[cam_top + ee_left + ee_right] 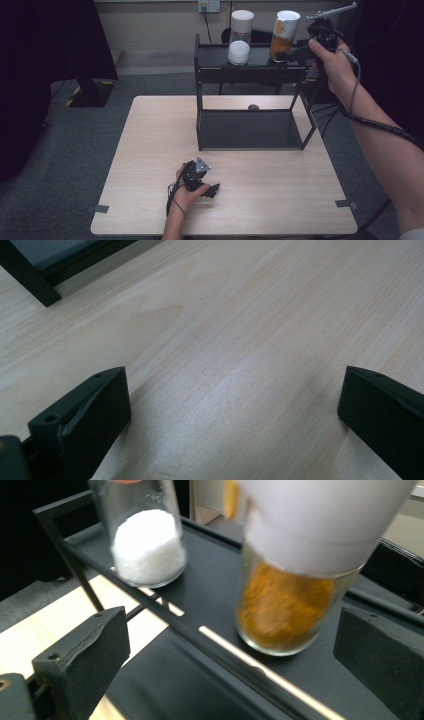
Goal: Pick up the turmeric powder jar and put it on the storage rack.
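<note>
No grasp is made yet: the right tongs are held wide open before the orange-powder jar on the rack's top shelf, while the left tongs rest open and empty on the desk.

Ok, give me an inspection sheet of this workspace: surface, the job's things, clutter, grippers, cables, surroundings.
Surface: light wood table, bare in front of the rack.
Job's things: black two-tier rack at the table's far side; on its top shelf stand two upright jars, the white-powder jar and the orange-powder jar; lower shelf bare.
Clutter: small dark round object on the table behind the rack; tape tabs at the near corners.
Grippers: left gripper open, low over the table; right gripper open, raised at the orange-powder jar, not closed on it.
Cables: one cable trails along the right forearm.
Surroundings: grey carpet, wall socket.
</note>
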`<state>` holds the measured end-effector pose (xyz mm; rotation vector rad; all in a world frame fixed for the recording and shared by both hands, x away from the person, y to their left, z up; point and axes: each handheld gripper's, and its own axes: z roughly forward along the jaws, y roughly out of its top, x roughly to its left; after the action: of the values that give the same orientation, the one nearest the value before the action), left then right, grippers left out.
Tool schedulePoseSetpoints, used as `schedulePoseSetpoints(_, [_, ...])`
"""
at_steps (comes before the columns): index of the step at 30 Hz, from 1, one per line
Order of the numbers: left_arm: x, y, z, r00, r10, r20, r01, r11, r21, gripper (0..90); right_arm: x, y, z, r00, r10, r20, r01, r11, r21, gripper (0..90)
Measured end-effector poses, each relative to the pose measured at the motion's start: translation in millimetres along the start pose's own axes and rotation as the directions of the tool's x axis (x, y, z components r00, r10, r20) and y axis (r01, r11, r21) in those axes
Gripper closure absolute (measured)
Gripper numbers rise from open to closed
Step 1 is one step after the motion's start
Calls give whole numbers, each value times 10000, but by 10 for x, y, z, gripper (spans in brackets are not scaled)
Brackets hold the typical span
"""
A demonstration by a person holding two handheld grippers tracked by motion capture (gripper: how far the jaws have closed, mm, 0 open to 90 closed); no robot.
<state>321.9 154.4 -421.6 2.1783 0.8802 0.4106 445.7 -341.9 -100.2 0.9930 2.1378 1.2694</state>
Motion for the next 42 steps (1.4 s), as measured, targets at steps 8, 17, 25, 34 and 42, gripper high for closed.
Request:
schedulePoseSetpoints(8, [0, 0, 0, 10000, -4, 0, 4, 10000, -1, 0, 101, -201, -50, 9994, -111, -331, 106, 9998, -172, 8])
schedulePoseSetpoints(17, [-1, 0, 0, 10000, -4, -1, 4, 10000, 3, 0, 165, -418, -78, 9976, -133, -677, 115, 9996, -265, 9])
schedulePoseSetpoints(25, [-1, -1, 0, 10000, -4, -2, 4, 10000, -3, 0, 182, -604, -62, 9955, -100, -943, 70, 9995, -322, 10])
schedulePoseSetpoints(34, [-2, -5, 2, 10000, -3, -9, 3, 10000, -24, 0, 217, -802, -10, 9926, -178, -1205, 143, 9995, -297, 13])
schedulePoseSetpoints(42, [-2, -5, 2, 10000, -3, -10, 3, 10000, -23, 0, 257, -972, 55, 9908, -170, -1340, 137, 9996, -260, 17])
